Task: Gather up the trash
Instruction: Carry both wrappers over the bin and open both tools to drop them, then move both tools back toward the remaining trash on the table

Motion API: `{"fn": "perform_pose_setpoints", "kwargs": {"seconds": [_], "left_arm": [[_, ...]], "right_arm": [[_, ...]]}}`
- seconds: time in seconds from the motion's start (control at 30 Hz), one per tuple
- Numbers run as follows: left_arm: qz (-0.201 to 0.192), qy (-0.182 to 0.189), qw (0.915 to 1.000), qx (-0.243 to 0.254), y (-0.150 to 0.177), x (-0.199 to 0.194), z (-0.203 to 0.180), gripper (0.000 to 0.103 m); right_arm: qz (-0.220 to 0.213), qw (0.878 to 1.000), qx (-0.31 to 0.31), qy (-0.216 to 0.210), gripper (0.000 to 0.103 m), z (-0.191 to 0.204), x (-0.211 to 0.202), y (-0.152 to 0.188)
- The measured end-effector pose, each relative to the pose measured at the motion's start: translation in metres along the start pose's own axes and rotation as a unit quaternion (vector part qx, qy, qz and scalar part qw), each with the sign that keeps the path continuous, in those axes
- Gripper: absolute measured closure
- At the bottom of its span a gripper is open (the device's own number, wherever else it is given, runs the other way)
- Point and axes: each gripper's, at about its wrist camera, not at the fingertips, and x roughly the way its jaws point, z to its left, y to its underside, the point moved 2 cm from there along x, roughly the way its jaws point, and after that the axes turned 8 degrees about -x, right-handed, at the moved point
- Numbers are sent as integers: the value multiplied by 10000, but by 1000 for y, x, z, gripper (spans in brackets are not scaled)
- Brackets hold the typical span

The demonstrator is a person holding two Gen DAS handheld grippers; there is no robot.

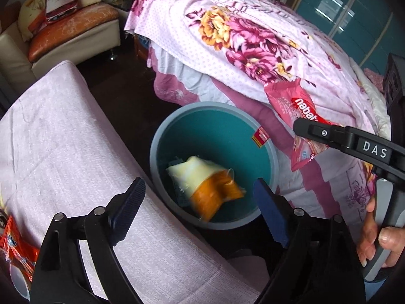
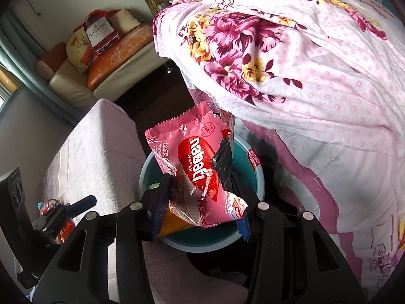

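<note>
A teal bin with a grey rim [image 1: 162, 136] stands on the dark floor between the pink bench and the bed; it also shows in the right wrist view [image 2: 255, 177]. A white and orange wrapper [image 1: 202, 185] is blurred inside the bin, below my left gripper [image 1: 200, 200], which is open and empty above the bin's near rim. My right gripper [image 2: 200, 202] is shut on a pink Nabati wafer wrapper [image 2: 200, 162] and holds it over the bin. The wrapper also shows in the left wrist view [image 1: 296, 116], at the right.
A pink covered bench [image 1: 63, 139] lies to the left with an orange wrapper [image 1: 17, 250] at its near end. A bed with a floral quilt [image 1: 240, 38] is to the right. A cream sofa [image 1: 71, 33] stands behind.
</note>
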Motion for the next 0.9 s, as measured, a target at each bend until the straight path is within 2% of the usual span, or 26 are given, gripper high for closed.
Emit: {"fn": "perform_pose_setpoints", "kwargs": {"seconds": [0.37,0.47,0.5,0.53,0.6,0.9], "left_arm": [[-56,55,9992,-386,9,-17,32,13],[-69,73,9986,-517,13,-22,42,13],[-78,77,9984,-563,14,-24,46,13],[-88,73,9981,-599,15,-26,50,13],[-108,54,9976,-677,18,-30,57,13],[-216,-26,9947,-1003,34,-53,92,13]], "right_arm": [[78,9997,-212,48,55,19,5,-3],[120,9995,-273,41,49,25,7,-3],[134,9995,-290,39,44,27,8,-3],[162,9994,-293,32,33,30,9,-3],[183,9995,-265,-10,27,34,10,-3],[296,9990,-322,-61,26,58,7,1]]}}
